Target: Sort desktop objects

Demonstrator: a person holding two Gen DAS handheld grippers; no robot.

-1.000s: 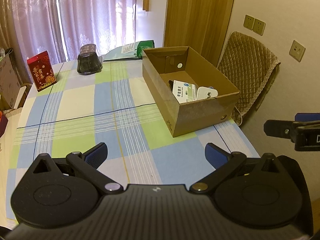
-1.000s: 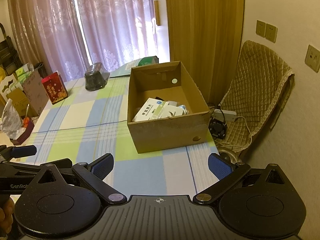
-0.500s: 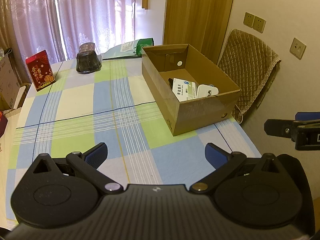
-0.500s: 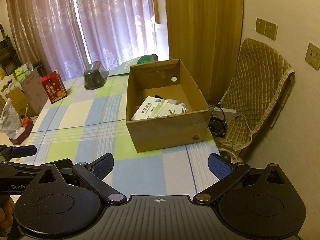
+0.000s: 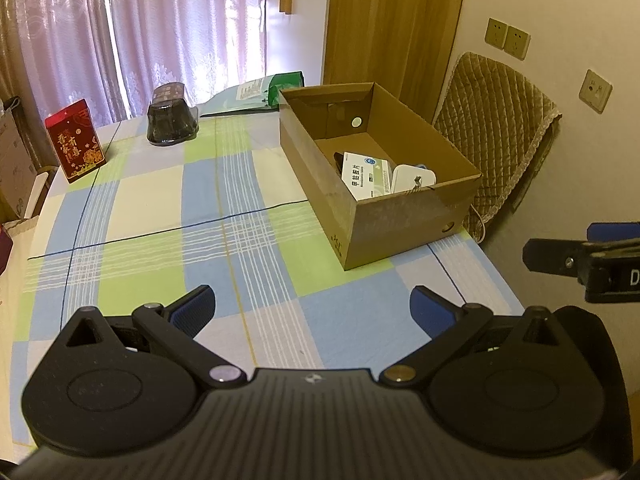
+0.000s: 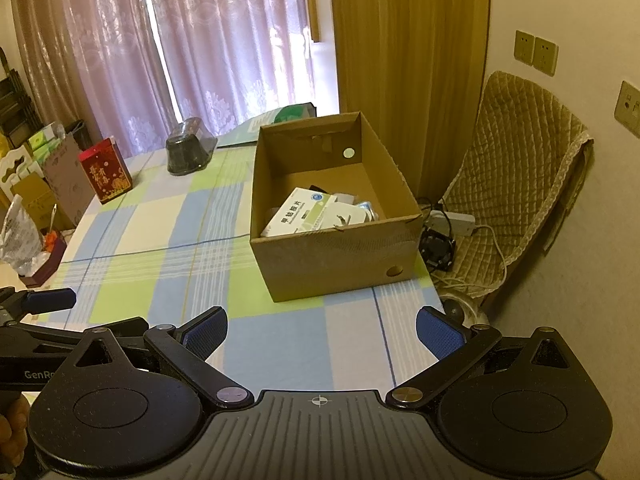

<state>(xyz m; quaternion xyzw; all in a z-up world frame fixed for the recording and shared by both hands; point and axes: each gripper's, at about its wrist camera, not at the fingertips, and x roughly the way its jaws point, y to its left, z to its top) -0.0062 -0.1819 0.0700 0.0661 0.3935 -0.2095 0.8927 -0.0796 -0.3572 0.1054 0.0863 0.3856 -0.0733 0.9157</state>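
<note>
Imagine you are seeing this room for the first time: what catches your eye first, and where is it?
The open cardboard box near the table's right edge stands out, with a white medicine carton lying inside. Across the checked tablecloth, a red packet stands upright at the far left, beside a dark container. Both claws, left and right, are open and empty.

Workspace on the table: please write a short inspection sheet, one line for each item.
Surface: checked tablecloth, mostly bare.
Job's things: cardboard box holds a white medicine box and other small items.
Clutter: red box, dark container, green bag at the far edge.
Grippers: left gripper and right gripper open, holding nothing.
Cables: white cable on the chair.
Surroundings: curtains, wall sockets.
</note>
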